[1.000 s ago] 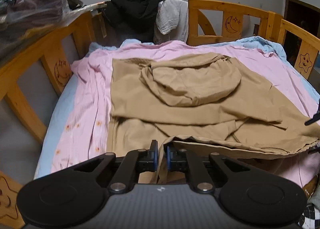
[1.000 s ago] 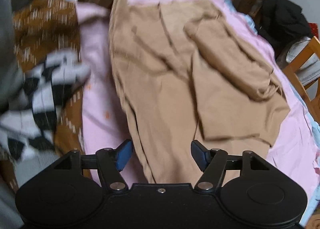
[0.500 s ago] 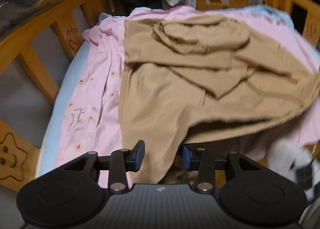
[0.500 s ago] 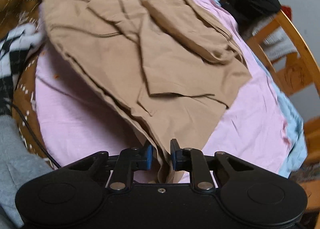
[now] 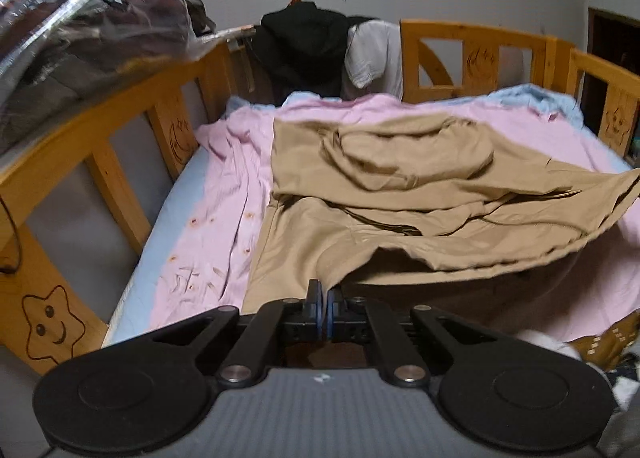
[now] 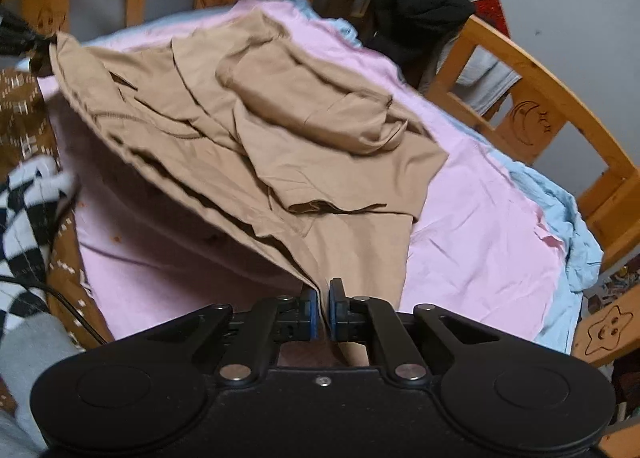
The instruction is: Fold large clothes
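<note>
A tan hooded garment (image 5: 380,186) lies spread on the pink sheet (image 5: 224,218), hood up near the far rail. My left gripper (image 5: 323,292) is closing hard on the garment's near hem, and the cloth is pinched between its blue pads. In the right wrist view the same garment (image 6: 280,118) stretches away, and my right gripper (image 6: 323,290) is closing on the hem's other end, with cloth between its pads. The near edge hangs lifted off the sheet between the two grips, with shadow under it. The far hem corner (image 6: 54,44) is raised at the upper left.
Wooden bed rails (image 5: 132,106) with star and moon carvings ring the mattress. Black and white clothes (image 5: 304,42) hang on the far rail, and a plastic bag of clothes (image 5: 80,30) rests on the left rail. A brown patterned blanket (image 6: 24,106) and checkered cloth (image 6: 28,194) lie near the front edge.
The left gripper opened, then shut again on the hem. The right gripper went from wide open to shut on the hem. Both rose, and the garment's near edge lifted off the sheet.
</note>
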`<act>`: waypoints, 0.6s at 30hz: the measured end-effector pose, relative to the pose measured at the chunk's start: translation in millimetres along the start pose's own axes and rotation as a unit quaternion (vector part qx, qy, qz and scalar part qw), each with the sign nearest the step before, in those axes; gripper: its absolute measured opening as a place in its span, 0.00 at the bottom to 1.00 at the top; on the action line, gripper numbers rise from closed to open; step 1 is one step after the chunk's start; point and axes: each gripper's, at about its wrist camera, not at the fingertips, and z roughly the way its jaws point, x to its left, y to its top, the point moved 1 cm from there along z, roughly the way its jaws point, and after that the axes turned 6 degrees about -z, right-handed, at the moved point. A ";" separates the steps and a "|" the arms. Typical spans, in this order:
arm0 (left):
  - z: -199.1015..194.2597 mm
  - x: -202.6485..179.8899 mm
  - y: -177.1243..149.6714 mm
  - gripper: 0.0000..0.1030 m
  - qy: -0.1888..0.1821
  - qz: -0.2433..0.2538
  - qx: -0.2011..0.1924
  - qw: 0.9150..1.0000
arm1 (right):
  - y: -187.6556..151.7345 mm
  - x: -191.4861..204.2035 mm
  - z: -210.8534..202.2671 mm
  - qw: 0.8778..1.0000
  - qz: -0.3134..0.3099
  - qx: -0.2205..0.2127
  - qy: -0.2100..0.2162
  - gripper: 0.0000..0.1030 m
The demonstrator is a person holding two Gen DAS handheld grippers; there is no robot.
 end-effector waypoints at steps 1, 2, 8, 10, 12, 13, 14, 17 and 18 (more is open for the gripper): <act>-6.4 -0.2 2.8 0.01 -0.004 0.000 -0.002 1.000 | 1.3 -0.9 -6.5 1.000 0.002 -0.004 -0.001 0.04; -10.4 0.7 6.3 0.01 -0.006 0.000 -0.003 1.000 | 2.6 -2.1 -11.9 1.000 0.006 -0.006 0.001 0.04; 6.4 4.8 46.7 0.02 0.003 -0.004 -0.023 1.000 | 24.5 -27.1 -17.5 0.999 0.035 -0.022 0.000 0.05; 22.3 3.6 65.5 0.02 0.012 -0.012 -0.030 0.999 | 39.2 -42.4 -6.9 0.999 0.046 -0.026 -0.007 0.05; 45.4 3.6 90.4 0.02 0.019 -0.020 -0.031 0.999 | 56.4 -58.0 10.4 0.998 0.047 -0.025 -0.017 0.06; 58.9 5.5 103.0 0.02 0.022 -0.024 -0.027 0.999 | 64.0 -66.9 20.6 0.998 0.049 -0.022 -0.021 0.06; 72.6 7.7 113.8 0.02 0.023 -0.031 -0.022 0.999 | 70.5 -74.2 31.5 0.998 0.050 -0.020 -0.026 0.06; 119.8 13.6 146.0 0.02 0.033 -0.053 0.004 0.998 | 88.7 -96.2 79.1 0.998 0.050 -0.003 -0.041 0.07; 136.4 15.3 154.4 0.02 0.038 -0.055 0.011 0.998 | 93.4 -102.2 96.6 0.998 0.050 0.003 -0.046 0.08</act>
